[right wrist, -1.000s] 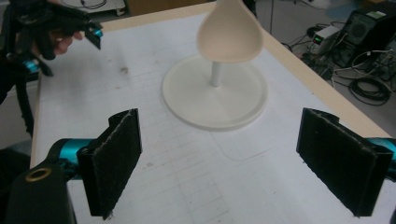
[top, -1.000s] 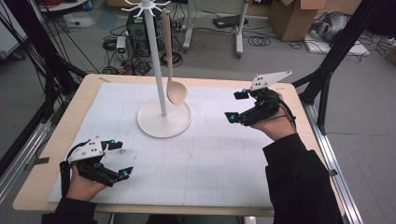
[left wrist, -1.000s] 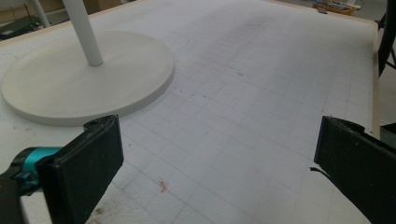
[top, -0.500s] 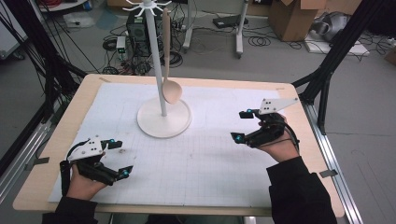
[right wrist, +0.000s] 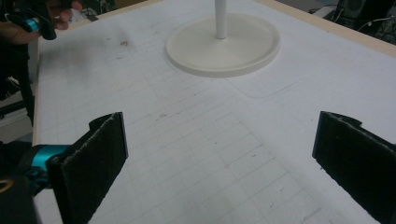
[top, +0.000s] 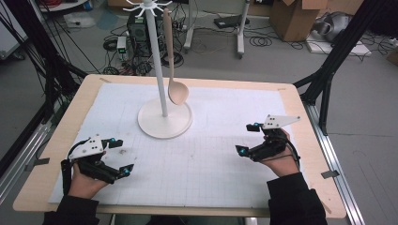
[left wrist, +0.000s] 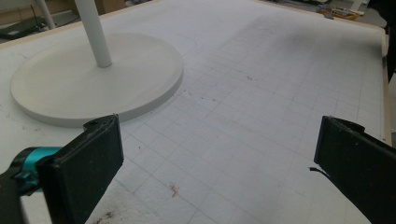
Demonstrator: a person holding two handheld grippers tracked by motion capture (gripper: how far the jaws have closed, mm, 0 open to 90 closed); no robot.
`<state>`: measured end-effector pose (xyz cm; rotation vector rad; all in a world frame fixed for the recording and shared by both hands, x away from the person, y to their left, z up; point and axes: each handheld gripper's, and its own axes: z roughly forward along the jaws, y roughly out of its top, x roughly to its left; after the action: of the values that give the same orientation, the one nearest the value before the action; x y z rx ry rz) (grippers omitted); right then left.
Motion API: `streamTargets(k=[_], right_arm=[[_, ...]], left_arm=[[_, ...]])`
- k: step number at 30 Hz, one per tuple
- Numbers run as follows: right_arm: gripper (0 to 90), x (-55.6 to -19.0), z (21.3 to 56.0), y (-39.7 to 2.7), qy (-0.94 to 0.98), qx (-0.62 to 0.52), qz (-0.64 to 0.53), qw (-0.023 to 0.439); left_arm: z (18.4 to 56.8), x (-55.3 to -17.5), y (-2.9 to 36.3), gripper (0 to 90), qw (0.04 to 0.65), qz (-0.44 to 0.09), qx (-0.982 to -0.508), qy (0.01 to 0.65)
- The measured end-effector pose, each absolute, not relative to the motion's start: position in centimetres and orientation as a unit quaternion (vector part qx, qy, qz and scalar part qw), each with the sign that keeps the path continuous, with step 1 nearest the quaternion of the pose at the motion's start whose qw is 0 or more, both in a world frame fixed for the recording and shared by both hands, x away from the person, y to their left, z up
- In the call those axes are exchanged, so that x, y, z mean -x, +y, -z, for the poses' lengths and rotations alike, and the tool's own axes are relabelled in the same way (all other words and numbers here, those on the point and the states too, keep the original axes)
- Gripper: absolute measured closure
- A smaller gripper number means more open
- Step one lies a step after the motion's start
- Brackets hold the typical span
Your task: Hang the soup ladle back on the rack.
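A white stand [top: 159, 70] with a round base [top: 164, 121] rises from the middle of the table, hooks at its top. A wooden spoon [top: 174, 70] hangs from one hook, bowl down beside the pole. My left gripper [top: 118, 157] rests open near the front left corner, nothing between its jaws. My right gripper [top: 248, 139] is open at the front right, empty. The base [left wrist: 93, 79] lies ahead of the left jaws [left wrist: 219, 158]. From the right gripper [right wrist: 219, 158] the base [right wrist: 224, 44] lies farther ahead, with the other hand [right wrist: 28, 23] at top left.
A white gridded mat [top: 211, 154] covers the wooden table [top: 61, 136]. Black frame struts [top: 324, 70] stand at the table's sides. Cables, a computer case [top: 138, 28] and cardboard boxes [top: 291, 16] sit on the floor beyond the far edge.
My right gripper has drawn back from near the stand toward the table's front right and come down lower. The left gripper has stayed put.
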<state>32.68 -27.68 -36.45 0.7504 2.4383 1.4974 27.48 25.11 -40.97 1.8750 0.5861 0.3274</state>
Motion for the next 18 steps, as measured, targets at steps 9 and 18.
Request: streamTargets(k=[9,18], right_arm=[[1.0,-31.4,39.1,-28.6,0.806,-0.274,-0.518,0.089],[1.0,-31.0,40.1,-28.9,0.799,-0.288,-0.520,0.093]], left_arm=[[41.0,-27.7,25.2,1.6,0.553,-0.139,-0.783,0.250],[41.1,-27.6,25.3,1.7,0.555,-0.136,-0.782,0.248]])
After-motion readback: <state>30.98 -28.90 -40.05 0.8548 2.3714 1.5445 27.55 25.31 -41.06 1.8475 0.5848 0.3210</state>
